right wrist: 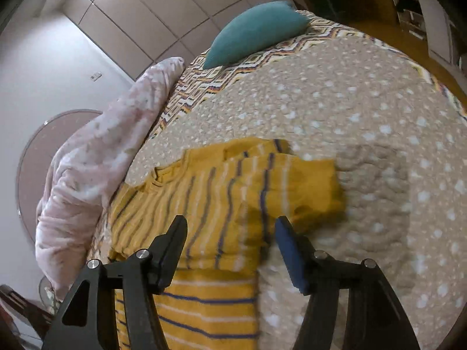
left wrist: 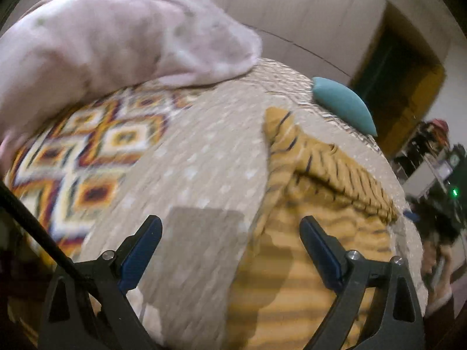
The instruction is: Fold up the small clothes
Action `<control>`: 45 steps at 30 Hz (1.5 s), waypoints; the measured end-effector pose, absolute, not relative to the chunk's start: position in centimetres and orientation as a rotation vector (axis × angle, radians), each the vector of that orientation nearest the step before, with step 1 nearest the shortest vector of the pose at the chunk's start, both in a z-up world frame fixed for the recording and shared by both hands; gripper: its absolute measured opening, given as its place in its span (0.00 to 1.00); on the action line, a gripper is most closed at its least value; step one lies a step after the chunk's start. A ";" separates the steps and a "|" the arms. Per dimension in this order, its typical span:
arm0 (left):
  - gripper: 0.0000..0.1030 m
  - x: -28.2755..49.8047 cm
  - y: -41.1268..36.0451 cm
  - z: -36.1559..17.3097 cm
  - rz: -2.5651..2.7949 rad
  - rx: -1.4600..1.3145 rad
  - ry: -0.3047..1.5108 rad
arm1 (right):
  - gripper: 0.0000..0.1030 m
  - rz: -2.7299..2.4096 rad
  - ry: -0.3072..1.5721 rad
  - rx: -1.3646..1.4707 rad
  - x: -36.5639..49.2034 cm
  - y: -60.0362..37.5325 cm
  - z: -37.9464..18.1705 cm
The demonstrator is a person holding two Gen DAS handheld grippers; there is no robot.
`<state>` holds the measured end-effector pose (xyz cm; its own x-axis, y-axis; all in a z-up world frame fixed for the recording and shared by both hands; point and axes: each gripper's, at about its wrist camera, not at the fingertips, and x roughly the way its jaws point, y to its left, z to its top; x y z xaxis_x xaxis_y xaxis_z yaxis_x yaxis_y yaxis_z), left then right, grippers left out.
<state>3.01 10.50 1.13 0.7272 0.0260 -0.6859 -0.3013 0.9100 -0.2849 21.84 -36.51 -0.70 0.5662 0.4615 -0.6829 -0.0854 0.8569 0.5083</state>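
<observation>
A small mustard-yellow striped shirt (right wrist: 221, 192) lies on the beige dotted bedspread (right wrist: 364, 134), with one sleeve folded across its body. It also shows in the left wrist view (left wrist: 315, 210), at the right. My left gripper (left wrist: 230, 227) is open and empty, above the shirt's left edge and the bedspread (left wrist: 198, 157). My right gripper (right wrist: 230, 227) is open and empty, just above the shirt's right side near the folded sleeve.
A bulky pink blanket (left wrist: 111, 38) lies along the far left of the bed, also in the right wrist view (right wrist: 96, 151). A teal pillow (right wrist: 254, 32) rests at the head of the bed (left wrist: 344, 102). A patterned quilt (left wrist: 87, 151) shows beneath the bedspread.
</observation>
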 end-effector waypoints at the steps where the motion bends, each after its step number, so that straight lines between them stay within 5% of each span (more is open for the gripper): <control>1: 0.92 5.8 10.1 1.5 0.174 -0.376 0.736 | 0.65 0.331 0.913 0.441 21.2 -36.9 -0.7; 11: 0.90 26.0 5.5 -2.4 0.125 -0.173 0.916 | 0.67 0.308 0.890 0.426 18.2 -40.1 -2.0; 12: 0.73 27.0 5.4 -3.0 0.132 -0.161 0.938 | 0.67 0.308 0.892 0.423 18.2 -40.4 -2.3; 13: 0.29 27.7 5.3 -3.7 0.120 -0.158 0.969 | 0.67 0.305 0.894 0.419 18.3 -40.7 -2.5; 14: 0.09 28.4 5.6 -4.2 0.086 -0.184 1.008 | 0.67 0.303 0.896 0.415 18.3 -40.8 -2.7; 15: 0.08 28.5 5.9 -4.3 0.073 -0.217 1.023 | 0.67 0.302 0.897 0.414 18.3 -40.9 -2.9; 23: 0.08 27.5 11.4 -3.3 0.119 -0.319 0.966 | 0.67 0.310 0.865 0.410 18.7 -41.2 -2.6; 35: 0.24 25.9 13.2 -5.6 0.228 -0.287 0.967 | 0.63 0.306 0.847 0.287 24.5 -36.4 -1.0; 37: 0.32 25.1 13.5 -4.5 0.225 -0.317 0.938 | 0.46 0.297 0.889 0.295 25.7 -35.8 -1.9; 38: 0.37 24.6 13.7 -3.9 0.217 -0.328 0.916 | 0.46 0.302 0.902 0.307 26.0 -35.8 -2.2; 40: 0.68 24.1 13.9 -2.9 0.209 -0.339 0.878 | 0.46 0.298 0.910 0.317 26.3 -35.8 -2.9; 42: 0.80 23.9 13.8 -2.5 0.206 -0.331 0.838 | 0.46 0.293 0.909 0.310 26.2 -35.8 -3.3; 45: 0.79 25.2 12.8 -3.7 0.188 -0.282 0.878 | 0.46 0.296 0.921 0.318 25.9 -35.9 -4.1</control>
